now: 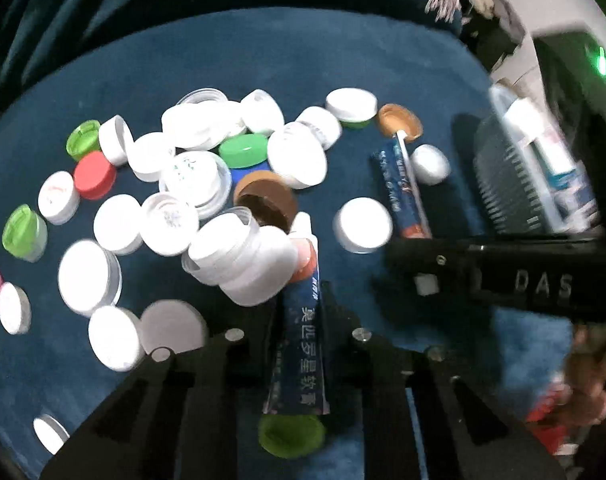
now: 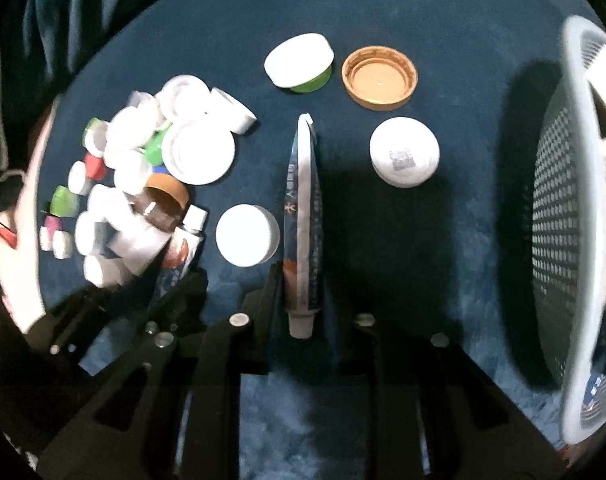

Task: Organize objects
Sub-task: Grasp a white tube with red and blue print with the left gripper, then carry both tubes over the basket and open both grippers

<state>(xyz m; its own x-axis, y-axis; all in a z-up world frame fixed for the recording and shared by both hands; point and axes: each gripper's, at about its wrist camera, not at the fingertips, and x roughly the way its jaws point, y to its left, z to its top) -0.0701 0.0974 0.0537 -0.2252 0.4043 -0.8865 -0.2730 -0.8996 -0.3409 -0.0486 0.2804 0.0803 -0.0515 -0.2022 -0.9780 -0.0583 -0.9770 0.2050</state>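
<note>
On a dark blue cloth point(image 2: 383, 0), my left gripper point(image 1: 303, 320) is shut on a blue ointment tube point(image 1: 303, 344). Its white cap end points away into a pile of bottle caps point(image 1: 191, 184). My right gripper point(image 2: 301, 296) is shut on a second blue tube point(image 2: 303, 216), held edge-on, with the white nozzle toward the camera and the crimped end pointing away. The right wrist view catches the left gripper point(image 2: 175, 292) with its tube point(image 2: 183, 240) at lower left. The left wrist view shows the right gripper point(image 1: 415, 240) and its tube point(image 1: 403, 192) at right.
A white perforated basket point(image 2: 563, 200) stands at the right with boxes and tubes inside. Loose near the right tube lie a gold cap point(image 2: 379, 78), a white lid with a printed code point(image 2: 405, 152), a white cap point(image 2: 247, 234) and a white-and-green cap point(image 2: 299, 62). A green cap point(image 1: 291, 436) lies under the left gripper.
</note>
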